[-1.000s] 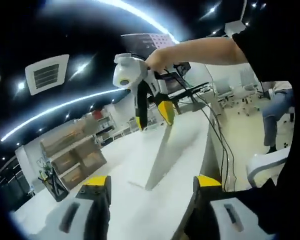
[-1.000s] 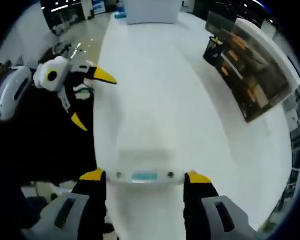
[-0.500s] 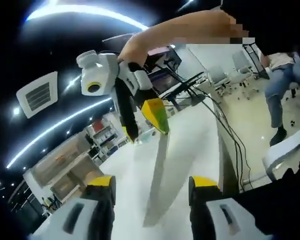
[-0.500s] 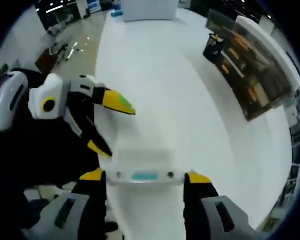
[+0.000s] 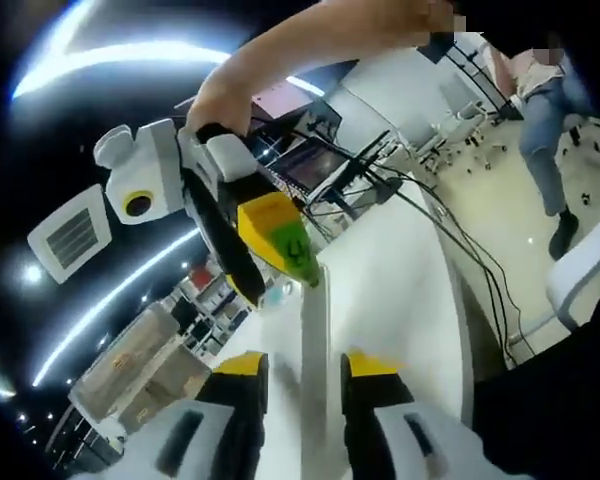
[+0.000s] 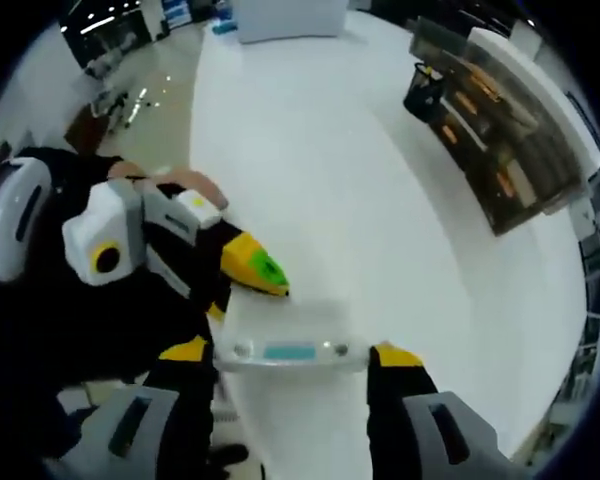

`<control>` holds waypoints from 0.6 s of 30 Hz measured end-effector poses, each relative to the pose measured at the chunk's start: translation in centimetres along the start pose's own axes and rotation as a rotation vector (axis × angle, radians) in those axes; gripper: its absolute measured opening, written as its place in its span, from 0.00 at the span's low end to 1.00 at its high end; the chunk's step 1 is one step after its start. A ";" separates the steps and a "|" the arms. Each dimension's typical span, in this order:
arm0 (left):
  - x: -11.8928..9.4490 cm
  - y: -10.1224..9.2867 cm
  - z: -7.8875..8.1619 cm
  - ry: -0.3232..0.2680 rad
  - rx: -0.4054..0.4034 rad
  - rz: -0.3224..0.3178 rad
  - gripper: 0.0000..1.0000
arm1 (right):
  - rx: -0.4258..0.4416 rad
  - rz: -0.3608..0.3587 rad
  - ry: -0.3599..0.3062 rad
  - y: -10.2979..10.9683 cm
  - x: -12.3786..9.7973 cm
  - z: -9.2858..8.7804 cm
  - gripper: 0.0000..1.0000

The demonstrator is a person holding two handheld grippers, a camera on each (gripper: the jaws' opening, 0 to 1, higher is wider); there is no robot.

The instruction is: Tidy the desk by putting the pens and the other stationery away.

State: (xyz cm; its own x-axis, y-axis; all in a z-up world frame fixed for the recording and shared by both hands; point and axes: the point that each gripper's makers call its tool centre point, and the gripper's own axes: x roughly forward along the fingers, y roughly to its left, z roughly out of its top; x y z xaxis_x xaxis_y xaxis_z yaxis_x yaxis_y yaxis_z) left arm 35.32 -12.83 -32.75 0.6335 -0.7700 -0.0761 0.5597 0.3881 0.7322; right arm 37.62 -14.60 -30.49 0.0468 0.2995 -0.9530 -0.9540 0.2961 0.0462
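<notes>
The left gripper (image 6: 248,285) is closing in on the translucent case (image 6: 290,340), its narrowing jaws straddling the edge while the right gripper (image 5: 280,262) is pinching it above the counter (image 6: 310,150), likely a handover.

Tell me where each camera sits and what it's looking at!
Left gripper view: rides on the left claw, looking along the white desk and up at the ceiling lights; its own jaws straddle a clear strip, and the person's arm holds the right claw.
Right gripper view: rides on the right claw, looking down along the desk; its jaws hold the strip, and a hand holds the left claw.
Shared: both claws, strip, desk.
</notes>
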 end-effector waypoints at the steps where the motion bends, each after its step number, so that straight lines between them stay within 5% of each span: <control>1: 0.0 0.0 -0.1 0.000 0.000 0.001 0.25 | 0.004 0.001 0.001 0.1 0.0 0.0 0.58; 8: 0.1 0.0 -0.5 0.014 0.041 0.018 0.22 | 0.031 0.008 0.010 0.7 0.3 -0.3 0.58; 18: -0.3 0.2 -0.7 0.048 0.235 0.065 0.13 | 0.145 0.036 0.009 1.3 1.2 -1.0 0.57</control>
State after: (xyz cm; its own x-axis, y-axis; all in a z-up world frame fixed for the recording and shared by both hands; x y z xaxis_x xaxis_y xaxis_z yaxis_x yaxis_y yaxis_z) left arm 35.64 -12.16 -33.10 0.6918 -0.7202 -0.0519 0.3809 0.3030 0.8736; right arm 36.17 -14.75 -31.82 0.0100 0.3040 -0.9526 -0.9023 0.4133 0.1224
